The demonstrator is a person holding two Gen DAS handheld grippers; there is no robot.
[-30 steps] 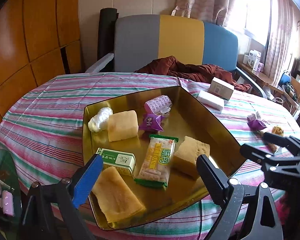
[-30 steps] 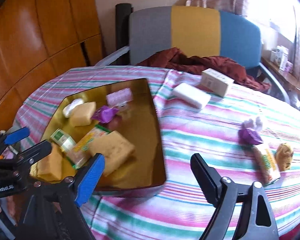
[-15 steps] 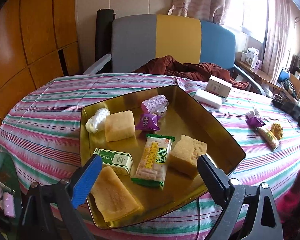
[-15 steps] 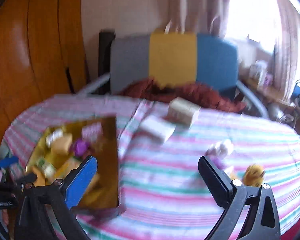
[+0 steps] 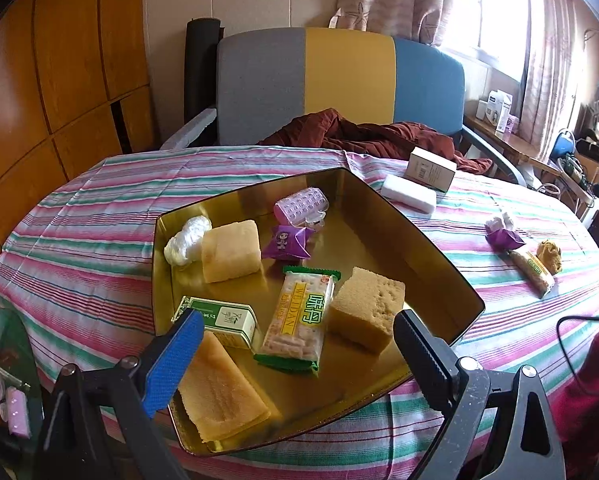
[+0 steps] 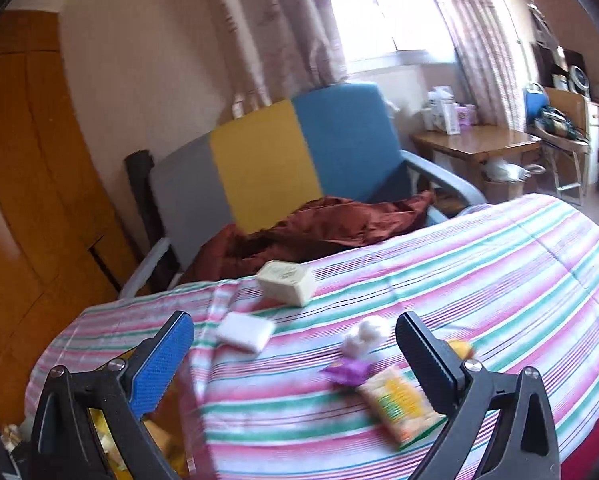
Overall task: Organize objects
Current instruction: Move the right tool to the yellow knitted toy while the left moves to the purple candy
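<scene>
STEP: reaching for loose snacks beside gold tray [image 5: 431, 240] | left gripper [image 5: 295, 344] spread, empty | right gripper [image 6: 295, 350] spread, empty | NEXT: descend on purple candy [image 6: 349, 372], clamp.

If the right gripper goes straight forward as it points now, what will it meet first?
Probably the purple candy and the white ball beside it, between the open fingers of the right gripper. The blur leaves depth uncertain.

From my right wrist camera everything is smeared, so I cannot read the yellow-green snack packet [image 6: 401, 406] or tell what the yellow lump [image 6: 459, 347] behind my right finger is, and the shiny gold metal tray [image 6: 155, 440] is mostly hidden behind my blue pad and cut off below.
</scene>
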